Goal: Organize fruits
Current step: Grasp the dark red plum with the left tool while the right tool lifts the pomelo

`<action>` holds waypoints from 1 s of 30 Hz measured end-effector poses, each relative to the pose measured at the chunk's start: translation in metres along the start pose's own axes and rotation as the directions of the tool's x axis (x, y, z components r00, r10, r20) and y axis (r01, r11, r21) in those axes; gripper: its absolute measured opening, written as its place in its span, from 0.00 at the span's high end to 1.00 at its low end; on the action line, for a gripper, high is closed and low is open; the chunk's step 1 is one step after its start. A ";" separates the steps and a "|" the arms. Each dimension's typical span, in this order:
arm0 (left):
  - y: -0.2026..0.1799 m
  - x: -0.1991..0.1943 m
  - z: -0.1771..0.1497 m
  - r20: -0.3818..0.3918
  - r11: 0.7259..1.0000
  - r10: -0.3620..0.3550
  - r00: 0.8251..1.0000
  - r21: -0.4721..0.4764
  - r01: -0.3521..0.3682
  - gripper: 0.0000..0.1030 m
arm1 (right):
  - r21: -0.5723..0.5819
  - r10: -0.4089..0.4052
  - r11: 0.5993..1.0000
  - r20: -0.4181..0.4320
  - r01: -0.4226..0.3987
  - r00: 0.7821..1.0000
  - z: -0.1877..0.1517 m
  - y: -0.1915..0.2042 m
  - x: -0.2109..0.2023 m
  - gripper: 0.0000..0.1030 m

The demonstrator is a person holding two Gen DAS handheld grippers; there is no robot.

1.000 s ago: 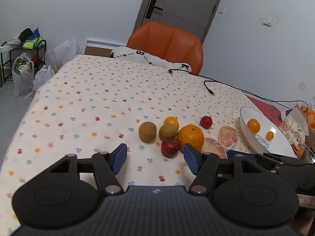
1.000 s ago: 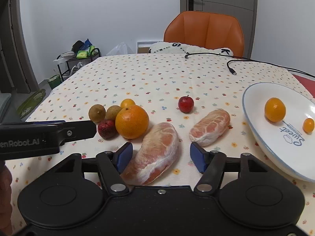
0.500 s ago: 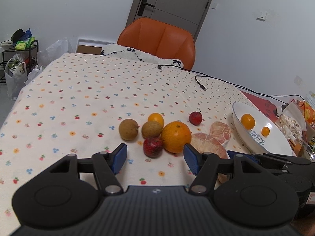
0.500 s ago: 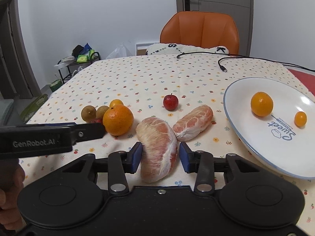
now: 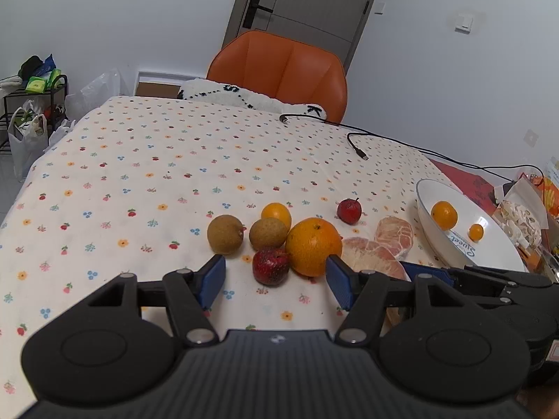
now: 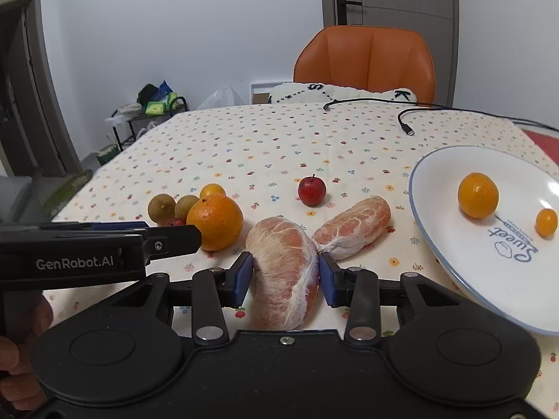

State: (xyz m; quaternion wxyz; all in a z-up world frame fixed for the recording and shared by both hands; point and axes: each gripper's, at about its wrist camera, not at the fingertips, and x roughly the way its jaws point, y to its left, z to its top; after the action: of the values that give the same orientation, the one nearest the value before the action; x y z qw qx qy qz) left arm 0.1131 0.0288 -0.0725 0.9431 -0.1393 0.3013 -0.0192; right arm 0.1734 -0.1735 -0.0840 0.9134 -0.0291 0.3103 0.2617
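Note:
My right gripper [image 6: 284, 277] is shut on a peeled pomelo segment [image 6: 284, 262], its blue pads pressed against both sides. A second pomelo segment [image 6: 353, 227] lies just behind, touching the first. A white plate [image 6: 454, 262] at the right holds an orange [image 6: 478, 195] and a kumquat [image 6: 546, 222]. My left gripper [image 5: 275, 279] stands open over the tablecloth, just short of a dark red fruit [image 5: 270, 266] and a big orange [image 5: 313, 246]. Two brown longans [image 5: 225, 234] [image 5: 268, 233], a small orange [image 5: 276, 213] and a red crab apple [image 5: 349, 210] sit behind.
An orange chair [image 5: 279, 66] with a white cushion stands at the table's far end. A black USB cable [image 5: 360, 152] trails across the far right of the cloth. Snack packets [image 5: 520, 216] lie beyond the plate. A shelf with bags [image 5: 31, 111] stands at the left.
My right gripper has closed from open onto the near pomelo segment. The left gripper drifted slightly, staying open near the fruit cluster.

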 end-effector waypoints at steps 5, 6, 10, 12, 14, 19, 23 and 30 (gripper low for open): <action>-0.003 0.002 0.001 0.004 1.000 0.002 1.000 0.011 -0.002 0.43 | 0.031 0.026 0.999 -0.001 -0.026 1.000 -0.001 -0.006 -0.005 0.63; -0.003 0.002 0.001 0.006 1.000 -0.003 1.000 0.013 0.003 0.44 | 0.037 0.029 0.999 -0.001 -0.028 1.000 -0.001 -0.008 -0.006 0.63; -0.004 0.002 0.000 0.017 1.000 -0.015 1.000 0.021 0.014 0.48 | 0.065 0.044 0.997 -0.002 -0.044 0.999 -0.002 -0.015 -0.008 0.63; -0.005 0.002 -0.001 0.021 0.999 -0.017 1.000 0.031 0.016 0.50 | 0.066 0.043 0.997 0.001 -0.043 0.999 -0.002 -0.015 -0.011 0.63; -0.006 0.001 -0.001 0.022 0.999 -0.027 0.999 0.037 0.026 0.57 | 0.070 0.041 0.997 0.005 -0.041 0.999 -0.003 -0.017 -0.014 0.63; -0.004 0.000 -0.004 0.007 0.999 -0.017 1.000 0.038 0.017 0.82 | 0.086 0.043 0.995 0.010 -0.043 0.999 -0.004 -0.021 -0.018 0.63; -0.005 -0.006 -0.005 0.017 0.999 -0.025 1.000 0.039 0.024 0.82 | 0.082 0.049 0.995 0.016 -0.051 0.999 -0.004 -0.019 -0.022 0.63; -0.011 -0.017 -0.005 0.024 0.998 -0.034 0.999 0.049 0.032 0.83 | 0.093 0.050 0.994 0.027 -0.052 0.998 -0.005 -0.023 -0.028 0.63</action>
State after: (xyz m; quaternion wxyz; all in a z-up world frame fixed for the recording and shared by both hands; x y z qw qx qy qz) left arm 0.0966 0.0187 -0.0634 0.9494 -0.1216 0.2867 -0.0404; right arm 0.1636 -0.2067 -0.0741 0.9105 0.0248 0.3117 0.2705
